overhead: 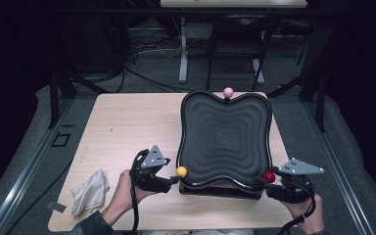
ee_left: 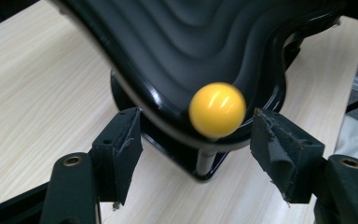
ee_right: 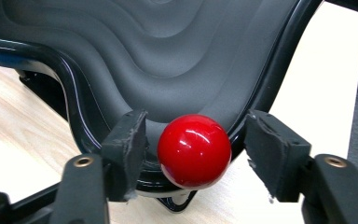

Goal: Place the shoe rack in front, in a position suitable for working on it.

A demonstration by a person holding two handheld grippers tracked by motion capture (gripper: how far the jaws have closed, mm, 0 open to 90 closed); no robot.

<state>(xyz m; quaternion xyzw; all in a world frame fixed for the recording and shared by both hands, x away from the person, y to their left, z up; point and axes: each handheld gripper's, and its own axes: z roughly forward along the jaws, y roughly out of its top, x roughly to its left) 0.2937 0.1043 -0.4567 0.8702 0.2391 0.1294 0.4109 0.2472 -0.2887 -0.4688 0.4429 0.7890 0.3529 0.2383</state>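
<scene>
At the black tray's (overhead: 223,132) near corners, each wide claw straddles a knob: left (ee_left: 196,128) yellow (ee_left: 217,110), right (ee_right: 195,135) red (ee_right: 194,150).

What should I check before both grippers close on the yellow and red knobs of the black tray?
1. Left gripper open, one jaw on each side of the yellow knob: ok.
2. Right gripper open around the red knob: ok.
3. Jaws touching the knobs: cannot tell.
4. Black tray fully on the table: ok.
5. Cloth away from the tray: ok.
6. Pink knob at the far rim untouched: ok.
</scene>
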